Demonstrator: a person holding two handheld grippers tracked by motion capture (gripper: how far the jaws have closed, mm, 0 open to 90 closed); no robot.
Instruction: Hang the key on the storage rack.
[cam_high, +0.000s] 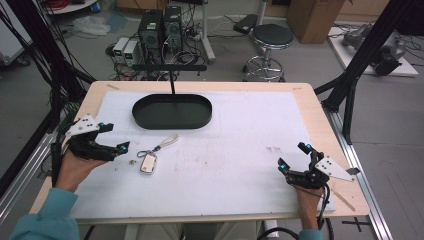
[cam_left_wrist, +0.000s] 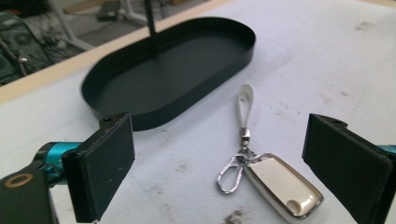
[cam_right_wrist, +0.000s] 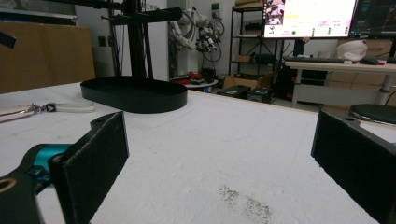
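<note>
Now our left gripper is spread wide and holds nothing, just left of the key. We think the key is small, light, hard and a bit slippery; its flat sides look best to pinch. It lies just in front of the tray. We read no words on it. Far right of the key, our right gripper is wide too.

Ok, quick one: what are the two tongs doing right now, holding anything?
Left tongs: open, holding nothing, the key fob lying between the jaws.
Right tongs: open, holding nothing.
</note>
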